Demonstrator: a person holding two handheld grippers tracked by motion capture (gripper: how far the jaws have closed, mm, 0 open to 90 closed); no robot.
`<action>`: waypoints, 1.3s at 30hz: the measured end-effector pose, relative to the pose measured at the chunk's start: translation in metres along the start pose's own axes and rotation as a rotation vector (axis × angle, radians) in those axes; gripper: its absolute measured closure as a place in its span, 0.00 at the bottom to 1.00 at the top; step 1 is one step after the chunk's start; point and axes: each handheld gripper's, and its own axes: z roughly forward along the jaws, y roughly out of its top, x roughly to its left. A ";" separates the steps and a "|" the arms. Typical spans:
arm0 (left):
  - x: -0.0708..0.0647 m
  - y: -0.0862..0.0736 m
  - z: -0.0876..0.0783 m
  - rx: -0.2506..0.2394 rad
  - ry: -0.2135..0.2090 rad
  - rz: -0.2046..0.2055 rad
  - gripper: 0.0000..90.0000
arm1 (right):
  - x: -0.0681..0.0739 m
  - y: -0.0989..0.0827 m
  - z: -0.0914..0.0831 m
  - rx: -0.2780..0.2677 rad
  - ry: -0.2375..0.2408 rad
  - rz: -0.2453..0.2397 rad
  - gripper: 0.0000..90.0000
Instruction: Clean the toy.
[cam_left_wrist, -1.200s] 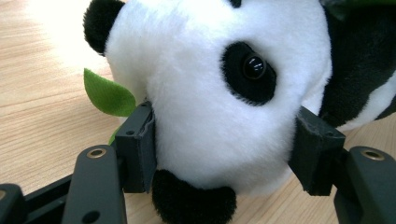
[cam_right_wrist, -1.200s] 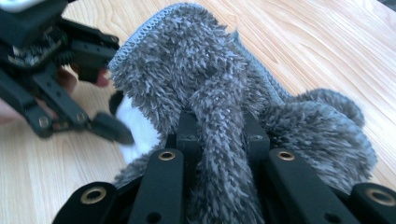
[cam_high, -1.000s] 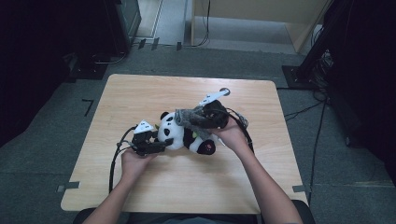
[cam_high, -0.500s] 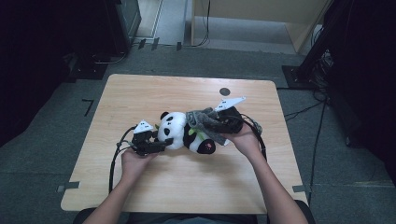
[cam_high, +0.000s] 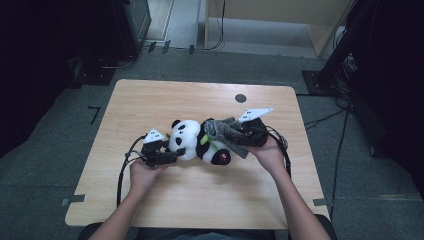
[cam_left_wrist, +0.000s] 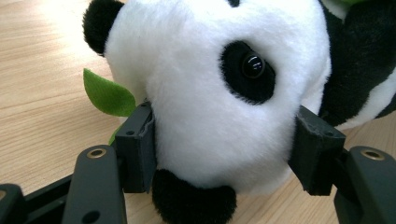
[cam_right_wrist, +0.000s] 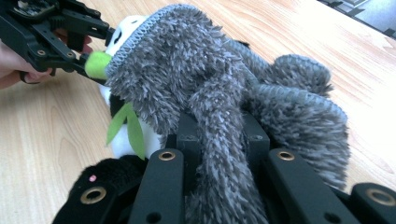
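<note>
**High view: panda toy held at both ends, grey cloth going over the body**

Lies on its side near the middle of the wooden table (cam_high: 150, 100), the panda toy (cam_high: 195, 142), head toward the left. Clamped at the head by the left gripper (cam_high: 172, 154), both pads pressed into the white fur (cam_left_wrist: 140, 144). Pinched tight on a fold of the fuzzy grey cloth (cam_right_wrist: 210, 93) is the right gripper (cam_right_wrist: 219, 135), the cloth draped over the panda body.

To do this step well, probably: keep the head steady, pull the cloth slowly along the body, avoid catching the green leaves (cam_right_wrist: 126, 123).

Left hand (cam_high: 145, 172) low on the table, gripper level and pointing right. Right hand (cam_high: 267, 152) cupped under its gripper, pointing left toward the toy.
</note>
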 end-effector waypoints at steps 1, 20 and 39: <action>0.000 0.000 0.000 0.000 0.000 -0.002 0.38 | 0.000 -0.003 0.002 -0.004 0.006 0.003 0.84; 0.001 0.001 0.000 0.001 -0.006 -0.008 0.38 | -0.015 -0.055 0.011 -0.052 0.013 0.104 0.85; 0.004 0.008 0.001 0.027 -0.019 -0.020 0.38 | -0.032 -0.076 -0.012 -0.018 -0.050 0.198 0.85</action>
